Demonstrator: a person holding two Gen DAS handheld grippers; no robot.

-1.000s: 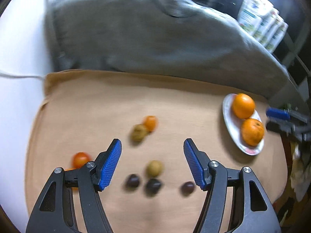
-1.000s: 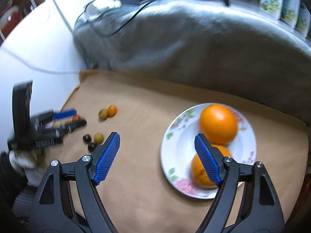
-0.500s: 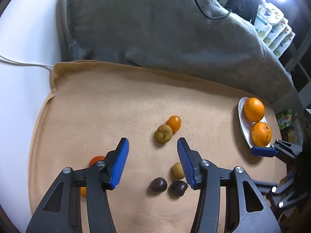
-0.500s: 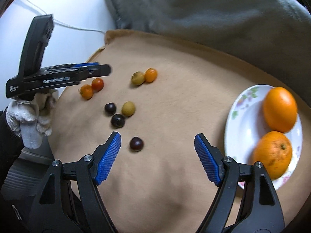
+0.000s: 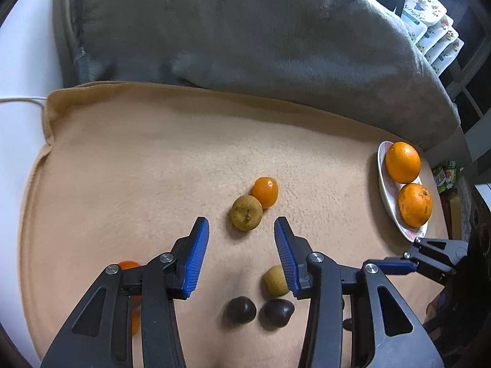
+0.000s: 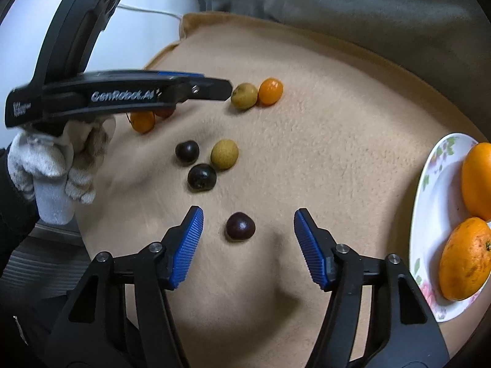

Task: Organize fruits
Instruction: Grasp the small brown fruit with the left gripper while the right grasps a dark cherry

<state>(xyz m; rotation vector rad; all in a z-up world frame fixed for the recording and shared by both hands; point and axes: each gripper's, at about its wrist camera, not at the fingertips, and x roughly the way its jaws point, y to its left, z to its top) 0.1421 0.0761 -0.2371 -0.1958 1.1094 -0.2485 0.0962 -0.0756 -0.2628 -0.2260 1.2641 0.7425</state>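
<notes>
Right wrist view: the right tool point(image 6: 248, 242) points steeply down at the tan blanket point(image 6: 337, 153), its jaws closing but not yet touching anything, with a lone dark fruit point(image 6: 240, 226) lying between the blue pads and clear of both. Just beyond it sit two more dark fruits point(image 6: 201, 176) and a small yellow-green fruit point(image 6: 224, 154), close together. Farther out a brownish-yellow fruit point(image 6: 244, 95) touches a small orange fruit point(image 6: 270, 91), and two more small orange ones point(image 6: 142, 121) lie partly hidden under the left tool. At the right edge a flowered plate point(image 6: 429, 190) holds two big oranges point(image 6: 465, 259).

From the left wrist view, the left tool point(image 5: 241, 253) is also closing on nothing: its pads frame bare blanket just short of the brownish-yellow fruit point(image 5: 246, 212), with the small orange fruit point(image 5: 265, 192) touching that one on the far side. A gloved hand point(image 6: 61, 159) carries this tool. A grey cushion point(image 5: 245, 30) lies behind the blanket and white packets point(image 5: 429, 27) stand at the far right.

As a judgement, the sorting is in its early part. Only the two big oranges are on the plate point(image 5: 387, 196); every small fruit is still loose on the blanket, in mixed clusters, not by kind. Neither tool holds anything yet. The right tool looks about to take the lone dark fruit, and the left the brownish-yellow one. Where the small fruits are meant to go cannot be told from these views
</notes>
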